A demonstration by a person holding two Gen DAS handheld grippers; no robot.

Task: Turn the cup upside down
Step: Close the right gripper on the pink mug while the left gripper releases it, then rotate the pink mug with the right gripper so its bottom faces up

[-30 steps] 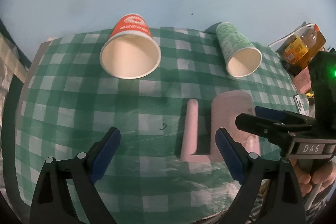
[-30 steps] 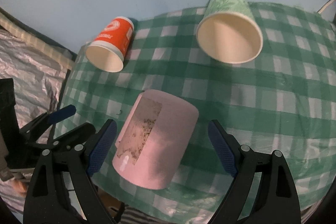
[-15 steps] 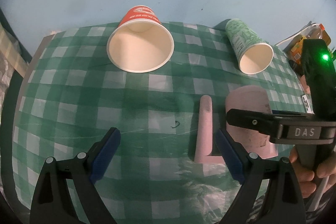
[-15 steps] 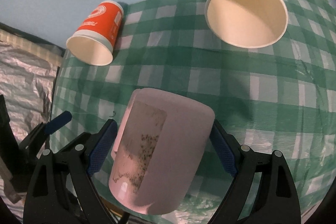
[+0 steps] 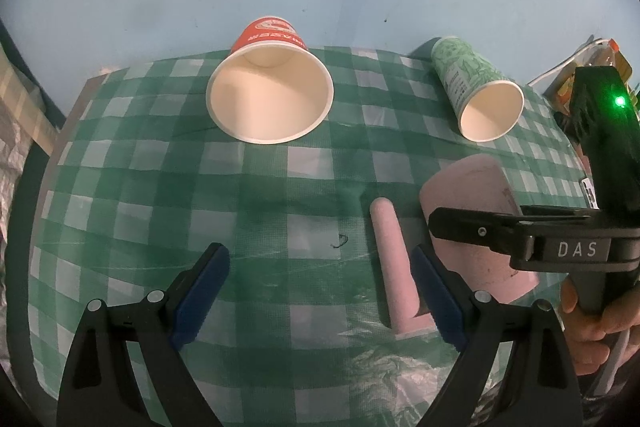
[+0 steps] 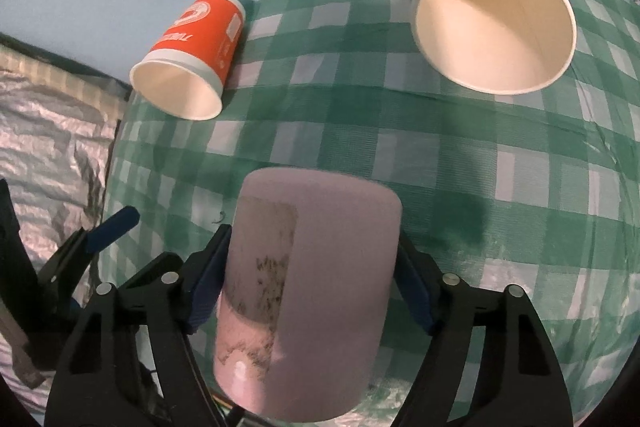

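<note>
A pink mug lies on its side on the green checked cloth, its base toward the far side. My right gripper is shut on the pink mug, blue pads pressing both sides. In the left wrist view the mug shows at the right with its handle sticking out to the left, and the right gripper's black arm crosses it. My left gripper is open and empty, its right fingertip beside the handle.
A red paper cup and a green paper cup lie on their sides at the far part of the table, mouths toward me. A bottle and clutter sit at the far right. Crinkled silver sheet lies off the table's left edge.
My right gripper moved forward around the pink mug and closed on it. The left gripper stayed open and shifted slightly forward.
</note>
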